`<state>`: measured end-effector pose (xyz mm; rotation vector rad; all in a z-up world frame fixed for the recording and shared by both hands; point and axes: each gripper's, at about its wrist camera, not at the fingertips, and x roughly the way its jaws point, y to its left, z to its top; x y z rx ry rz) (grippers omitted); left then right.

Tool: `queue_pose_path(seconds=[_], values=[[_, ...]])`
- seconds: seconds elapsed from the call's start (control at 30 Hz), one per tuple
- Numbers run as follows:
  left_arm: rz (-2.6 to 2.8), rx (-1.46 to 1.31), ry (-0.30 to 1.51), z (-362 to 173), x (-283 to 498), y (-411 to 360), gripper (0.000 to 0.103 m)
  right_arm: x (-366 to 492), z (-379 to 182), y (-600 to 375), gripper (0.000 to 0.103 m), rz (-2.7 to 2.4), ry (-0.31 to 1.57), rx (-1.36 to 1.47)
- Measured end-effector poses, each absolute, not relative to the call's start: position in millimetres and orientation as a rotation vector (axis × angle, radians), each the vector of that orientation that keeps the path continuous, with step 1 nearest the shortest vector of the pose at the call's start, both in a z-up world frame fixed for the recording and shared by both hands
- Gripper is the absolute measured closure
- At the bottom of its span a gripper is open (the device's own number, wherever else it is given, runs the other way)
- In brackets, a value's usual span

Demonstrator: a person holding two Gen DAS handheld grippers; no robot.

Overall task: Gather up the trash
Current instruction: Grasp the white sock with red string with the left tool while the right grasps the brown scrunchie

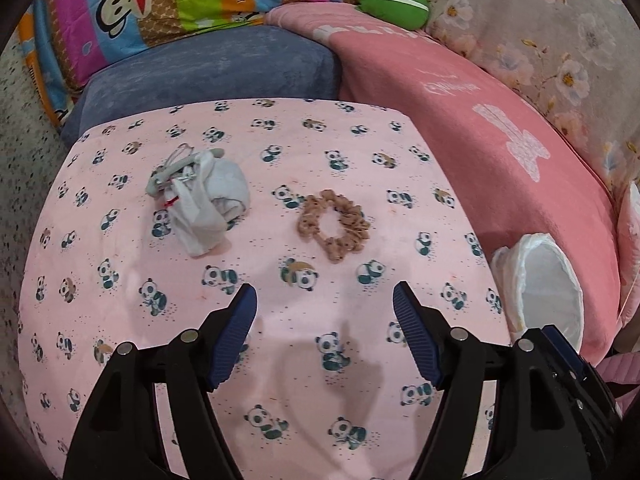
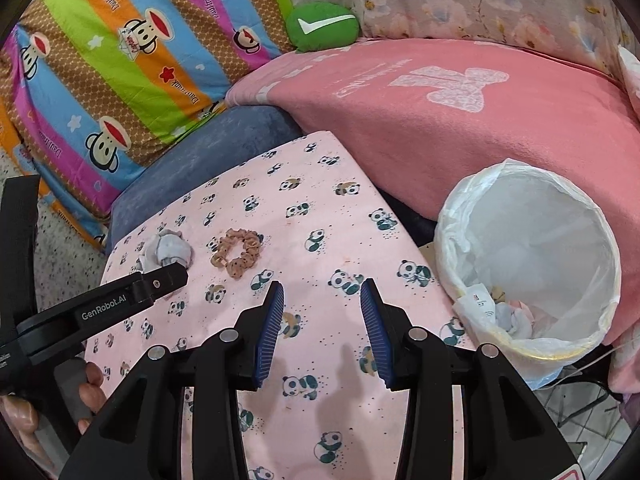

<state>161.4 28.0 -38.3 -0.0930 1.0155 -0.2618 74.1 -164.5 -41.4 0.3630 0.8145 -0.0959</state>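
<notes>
Fingers of the left gripper (image 1: pixel 325 300) are spread wide and empty, as are the right gripper's (image 2: pixel 322 300). Up-left of centre, on the panda cloth (image 1: pixel 360 152), lies the crumpled white wad (image 1: pixel 218 200), judged light and soft, best pinched across its bulk; the lined bin (image 2: pixel 528 264) is seen at right.

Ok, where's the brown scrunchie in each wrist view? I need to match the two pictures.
Left wrist: the brown scrunchie lies centre frame on the panda-print cloth, ahead of the open left gripper, right of the crumpled white wad.
Right wrist: left of centre, ahead-left of the open right gripper.
Shared landmark: the white-lined trash bin, at the cloth's right edge in both.
</notes>
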Motion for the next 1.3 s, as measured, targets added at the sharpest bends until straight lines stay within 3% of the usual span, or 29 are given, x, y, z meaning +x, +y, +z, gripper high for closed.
queue_pose_path(seconds=[0.43,0.93,1.2,1.3], values=[[-0.138,-0.156,1.026,-56,193,122,0.036,129,-57,-77,0.061,0.055,0.864,0.251],[-0.19,-0.19,1.091,-82,241,103,0.037,193,-89,-57,0.061,-0.006,0.916,0.27],[-0.241,-0.231,1.117,-94,244,111,0.088,232,-112,-70,0.061,-0.052,0.968,0.275],[-0.253,-0.242,1.111,-92,241,114,0.094,241,-121,-75,0.061,-0.058,0.99,0.267]])
